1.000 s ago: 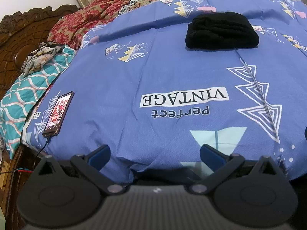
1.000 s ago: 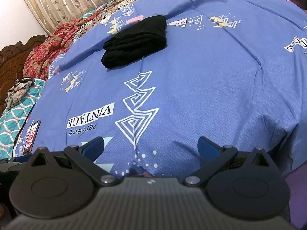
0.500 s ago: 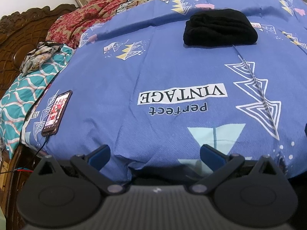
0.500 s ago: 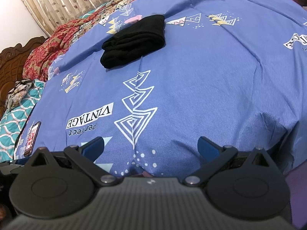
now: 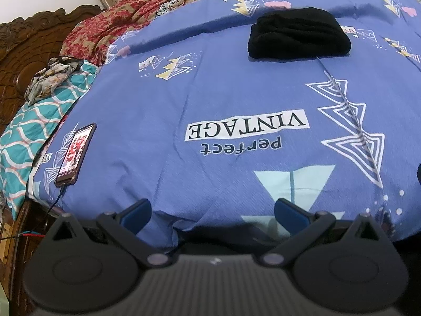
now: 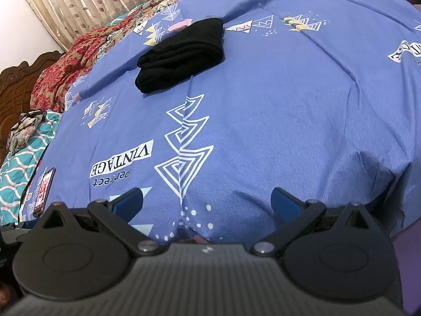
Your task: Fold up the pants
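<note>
The black pants (image 5: 298, 34) lie folded in a compact bundle on the blue printed bedsheet (image 5: 236, 92), far from both grippers. They also show in the right wrist view (image 6: 181, 55), upper left of centre. My left gripper (image 5: 213, 210) is open and empty at the near edge of the bed. My right gripper (image 6: 206, 201) is open and empty, also at the near edge, to the right of the left one.
A phone (image 5: 76, 155) with a lit screen and a cable lies at the bed's left edge. A teal patterned pillow (image 5: 39, 121) with a crumpled cloth (image 5: 50, 76) sits left. A red floral blanket (image 5: 126, 15) and a carved headboard (image 5: 23, 42) lie beyond.
Both grippers have drawn back slightly from the bed; the pants appear a little farther off. Both stay open and empty.
</note>
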Motion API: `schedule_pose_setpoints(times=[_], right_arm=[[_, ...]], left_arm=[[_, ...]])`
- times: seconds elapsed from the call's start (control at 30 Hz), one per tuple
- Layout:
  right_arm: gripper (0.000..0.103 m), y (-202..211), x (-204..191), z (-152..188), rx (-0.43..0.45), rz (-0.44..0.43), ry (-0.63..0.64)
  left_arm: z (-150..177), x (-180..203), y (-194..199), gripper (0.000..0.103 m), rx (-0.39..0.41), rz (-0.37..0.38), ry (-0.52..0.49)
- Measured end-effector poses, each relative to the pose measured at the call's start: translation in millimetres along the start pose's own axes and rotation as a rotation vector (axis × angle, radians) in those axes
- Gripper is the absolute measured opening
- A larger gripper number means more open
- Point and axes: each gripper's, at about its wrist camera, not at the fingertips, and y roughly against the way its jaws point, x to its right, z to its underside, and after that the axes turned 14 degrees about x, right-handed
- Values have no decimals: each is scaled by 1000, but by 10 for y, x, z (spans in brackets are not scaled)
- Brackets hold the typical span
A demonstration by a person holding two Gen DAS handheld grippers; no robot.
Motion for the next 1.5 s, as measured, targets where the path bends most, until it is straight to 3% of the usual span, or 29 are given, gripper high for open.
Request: schedule_pose_setpoints(times=[1.5], right_arm=[[103, -2, 5, 9, 1, 1, -3]], left_arm=[[5, 34, -36, 103, -6, 14, -6]])
